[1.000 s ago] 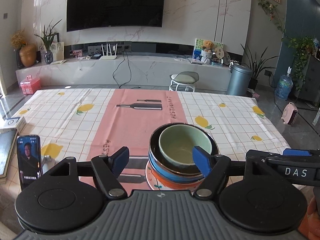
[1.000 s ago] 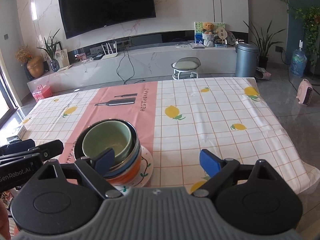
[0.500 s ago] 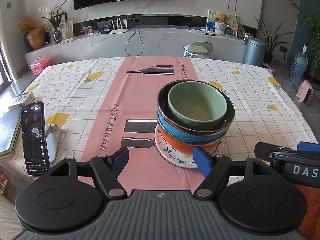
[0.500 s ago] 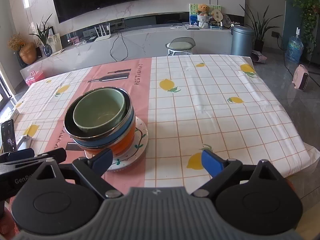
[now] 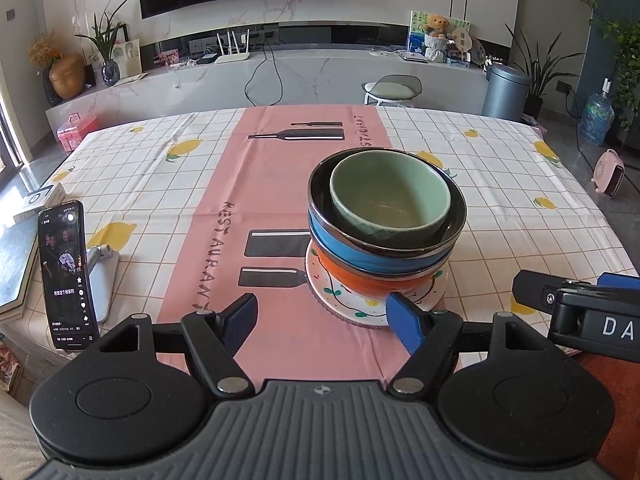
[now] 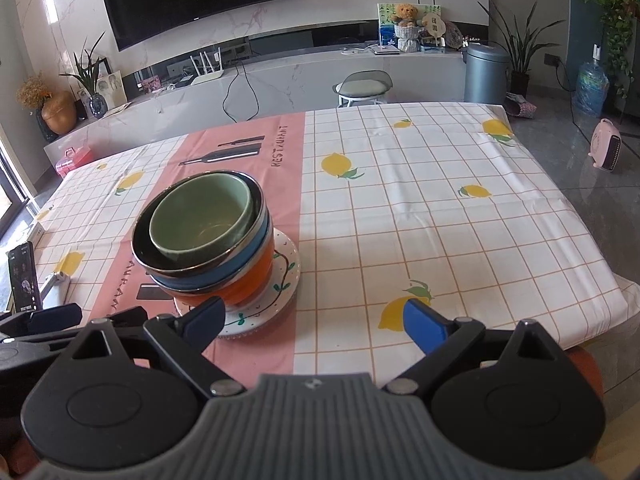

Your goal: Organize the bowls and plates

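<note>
A stack of dishes stands on the pink stripe of the tablecloth. A green bowl [image 5: 390,196] sits inside a dark bowl [image 5: 456,216], on a blue bowl [image 5: 360,250], an orange bowl [image 5: 360,280] and a white patterned plate [image 5: 340,300]. The stack also shows in the right wrist view, with the green bowl [image 6: 200,216] on top and the plate [image 6: 286,276] at the bottom. My left gripper [image 5: 326,322] is open and empty, just short of the plate. My right gripper [image 6: 314,322] is open and empty, near the table's front edge, right of the stack.
A phone [image 5: 66,274] on a stand is at the left of the table, with a white box [image 5: 38,202] behind it. The checked tablecloth [image 6: 440,220] stretches right of the stack. The right gripper's body [image 5: 580,312] shows at the left view's right edge.
Both grippers have pulled back and risen from the stack, so the whole stack and plate show. Both stay open and empty. The stack has not moved.
</note>
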`<state>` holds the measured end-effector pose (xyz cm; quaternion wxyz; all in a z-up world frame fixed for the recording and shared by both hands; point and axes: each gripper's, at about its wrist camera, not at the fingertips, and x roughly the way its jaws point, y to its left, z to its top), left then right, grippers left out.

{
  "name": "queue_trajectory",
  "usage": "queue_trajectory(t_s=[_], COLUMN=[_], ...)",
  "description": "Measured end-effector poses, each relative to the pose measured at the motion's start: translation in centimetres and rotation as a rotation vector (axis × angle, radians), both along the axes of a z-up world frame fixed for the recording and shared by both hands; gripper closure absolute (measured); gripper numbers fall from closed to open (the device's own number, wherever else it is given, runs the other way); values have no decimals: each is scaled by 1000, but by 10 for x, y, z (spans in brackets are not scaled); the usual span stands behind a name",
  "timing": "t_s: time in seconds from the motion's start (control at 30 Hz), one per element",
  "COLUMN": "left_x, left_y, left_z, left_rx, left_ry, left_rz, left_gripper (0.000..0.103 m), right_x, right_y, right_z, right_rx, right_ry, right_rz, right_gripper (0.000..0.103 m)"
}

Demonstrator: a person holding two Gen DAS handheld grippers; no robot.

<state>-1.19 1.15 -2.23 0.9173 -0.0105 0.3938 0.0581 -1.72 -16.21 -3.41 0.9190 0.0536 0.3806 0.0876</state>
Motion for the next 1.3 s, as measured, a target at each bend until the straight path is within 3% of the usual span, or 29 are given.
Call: queue_trajectory(t_s=[1.3], left_x=[-7], left_y=[2], left_z=[15], left_rx=[-3], left_ry=[-107], left_rz=[-9], left_gripper=[17], right_x=[-1], right_y=[-6], right_z=[0], right_rx=[13], right_ry=[5], right_rz=[-30], right_gripper=[9])
